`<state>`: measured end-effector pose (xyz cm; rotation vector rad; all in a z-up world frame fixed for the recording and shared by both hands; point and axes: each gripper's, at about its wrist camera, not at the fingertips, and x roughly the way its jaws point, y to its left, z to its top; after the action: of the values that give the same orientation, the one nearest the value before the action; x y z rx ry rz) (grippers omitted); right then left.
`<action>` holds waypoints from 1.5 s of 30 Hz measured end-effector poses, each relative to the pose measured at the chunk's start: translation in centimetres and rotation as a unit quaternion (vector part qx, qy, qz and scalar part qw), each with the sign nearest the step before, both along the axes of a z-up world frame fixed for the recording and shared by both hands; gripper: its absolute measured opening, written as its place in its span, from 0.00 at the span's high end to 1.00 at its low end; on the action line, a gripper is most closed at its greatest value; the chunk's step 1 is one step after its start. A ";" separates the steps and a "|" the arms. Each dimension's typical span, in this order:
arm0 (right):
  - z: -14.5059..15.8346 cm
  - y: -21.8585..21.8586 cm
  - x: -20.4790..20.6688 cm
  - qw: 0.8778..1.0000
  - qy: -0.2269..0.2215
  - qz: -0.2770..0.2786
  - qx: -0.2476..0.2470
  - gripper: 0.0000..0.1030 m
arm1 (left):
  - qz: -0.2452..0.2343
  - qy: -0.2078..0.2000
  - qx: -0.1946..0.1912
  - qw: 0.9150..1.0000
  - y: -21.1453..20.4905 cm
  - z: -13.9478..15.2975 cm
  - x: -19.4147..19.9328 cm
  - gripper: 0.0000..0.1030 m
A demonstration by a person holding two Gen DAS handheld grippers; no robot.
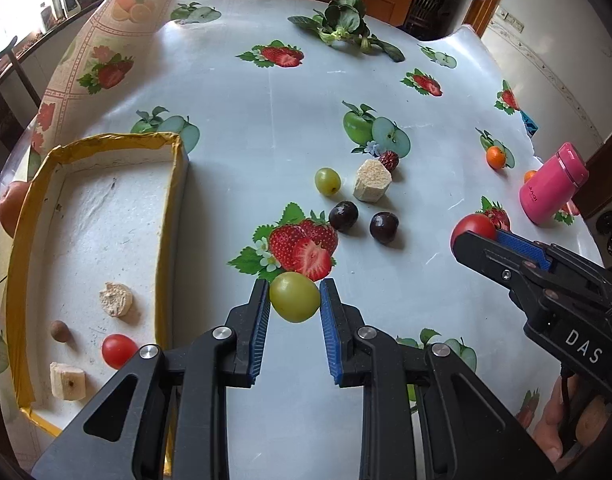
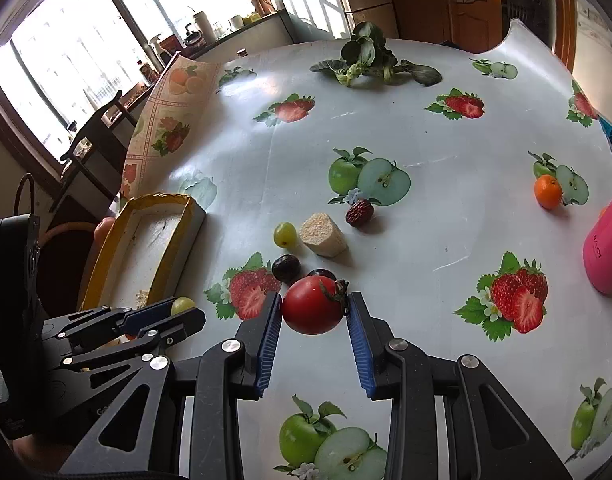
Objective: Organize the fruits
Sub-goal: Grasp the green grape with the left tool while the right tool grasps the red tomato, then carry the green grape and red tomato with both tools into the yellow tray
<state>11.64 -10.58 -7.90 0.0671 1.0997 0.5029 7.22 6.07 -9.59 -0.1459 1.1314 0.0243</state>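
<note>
Two handheld grippers carry fruit above a bench covered in fruit-print oilcloth: the left gripper point(image 1: 294, 300) is closed on a green grape point(image 1: 294, 297), pads pressing its two sides, while the right gripper point(image 2: 314, 312) is clamped across a red cherry tomato point(image 2: 313, 310), its green stalk turned toward the right-hand pad. Both fruits look light, smooth-skinned and soft, so by this reading a squeeze across the widest part is the safest hold, firm enough to stop a slip yet gentle enough not to split the skin. The yellow-rimmed tray point(image 1: 168, 216) sits at the left of the bench, just beside the left gripper, and holds four pieces: one small tomato point(image 1: 118, 351), one brown nut-like ball point(image 1: 60, 332), one pale round slice point(image 1: 115, 299) and one pale chunk point(image 1: 68, 381). Loose on the bench are one more green grape point(image 1: 327, 181), two dark plum-like fruits point(image 1: 343, 216) point(image 1: 383, 227), one red date point(image 1: 389, 161), one pale hexagonal block point(image 1: 372, 180) and one small orange point(image 1: 496, 157), with a second orange partly hidden behind a pink flask point(image 1: 553, 189). Leafy greens point(image 1: 343, 22) lie at the far edge
</note>
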 end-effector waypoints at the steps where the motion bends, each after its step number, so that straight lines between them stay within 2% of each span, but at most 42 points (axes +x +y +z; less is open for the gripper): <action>1: 0.2 0.3 -0.4 1.000 -0.001 0.003 0.000 0.67 | 0.001 -0.001 0.003 1.000 0.3 0.2 -0.3 0.78; 22: 2.1 7.4 -6.4 0.998 -0.008 0.057 0.012 0.67 | 0.071 -0.017 0.022 0.997 7.5 2.0 -5.5 0.78; 45: 2.6 12.8 -7.4 0.994 -0.014 0.107 0.017 0.67 | 0.101 -0.010 0.036 0.994 11.3 1.9 -7.0 0.78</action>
<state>4.20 2.20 -5.31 -0.0287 1.0772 0.7116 0.18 17.33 -7.69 -0.1961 1.0903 0.2437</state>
